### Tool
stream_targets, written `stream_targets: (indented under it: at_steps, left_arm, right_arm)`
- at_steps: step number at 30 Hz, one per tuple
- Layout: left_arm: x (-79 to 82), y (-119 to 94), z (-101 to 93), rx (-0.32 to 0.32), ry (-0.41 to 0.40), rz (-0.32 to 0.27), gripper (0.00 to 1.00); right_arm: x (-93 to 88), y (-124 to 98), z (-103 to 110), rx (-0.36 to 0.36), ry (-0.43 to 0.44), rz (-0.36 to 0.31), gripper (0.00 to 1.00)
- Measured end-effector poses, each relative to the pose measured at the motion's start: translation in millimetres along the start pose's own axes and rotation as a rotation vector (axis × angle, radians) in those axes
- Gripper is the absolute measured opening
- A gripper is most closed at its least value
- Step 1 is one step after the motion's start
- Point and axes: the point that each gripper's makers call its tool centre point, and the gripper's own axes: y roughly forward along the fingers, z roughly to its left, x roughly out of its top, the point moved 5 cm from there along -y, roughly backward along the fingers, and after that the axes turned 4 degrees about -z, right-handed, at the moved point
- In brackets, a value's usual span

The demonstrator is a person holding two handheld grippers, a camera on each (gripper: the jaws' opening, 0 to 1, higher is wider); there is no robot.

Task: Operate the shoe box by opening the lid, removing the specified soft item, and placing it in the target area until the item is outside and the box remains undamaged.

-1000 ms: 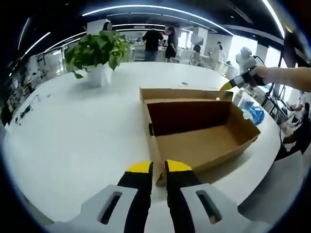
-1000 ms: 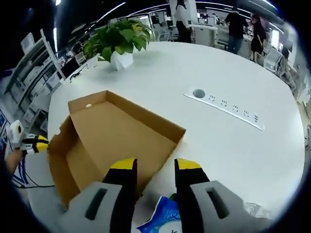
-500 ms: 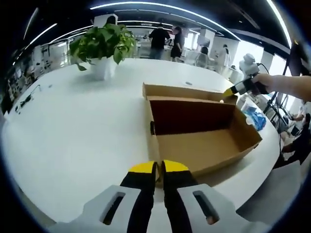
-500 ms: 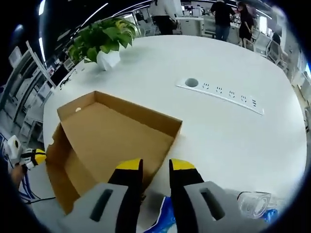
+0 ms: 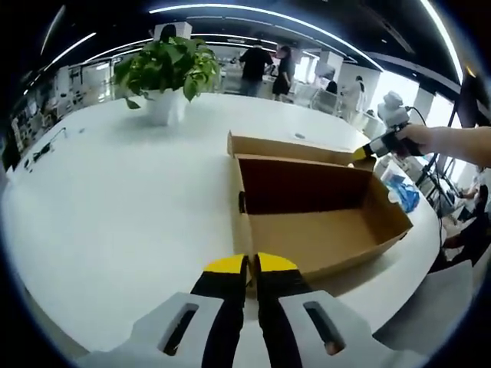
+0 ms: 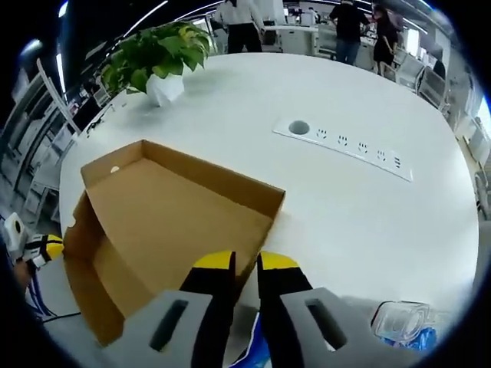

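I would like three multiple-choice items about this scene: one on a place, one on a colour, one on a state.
1. Where does the potted plant stand?
A. inside the box
B. on the white table, beyond the box
C. on the floor

2. What colour are the fingertips of the right gripper?
A. yellow
B. red
C. green

3. In what state is the cardboard box?
A. taped shut
B. crushed flat
C. open, nothing inside

Key: 1 B, it stands on the tabletop, apart from the box; 2 A, the tips are yellow; 3 C, its bare brown floor shows.
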Motion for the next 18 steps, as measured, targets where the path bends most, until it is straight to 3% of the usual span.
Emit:
stream_targets:
  at_steps: [18]
  left_arm:
    - [0.3, 1.1, -0.9, -0.005, -0.004, 0.003, 0.01]
  right_arm:
    - [6.5, -8.7, -2.8, -0.025, 0.062, -0.035, 0.03]
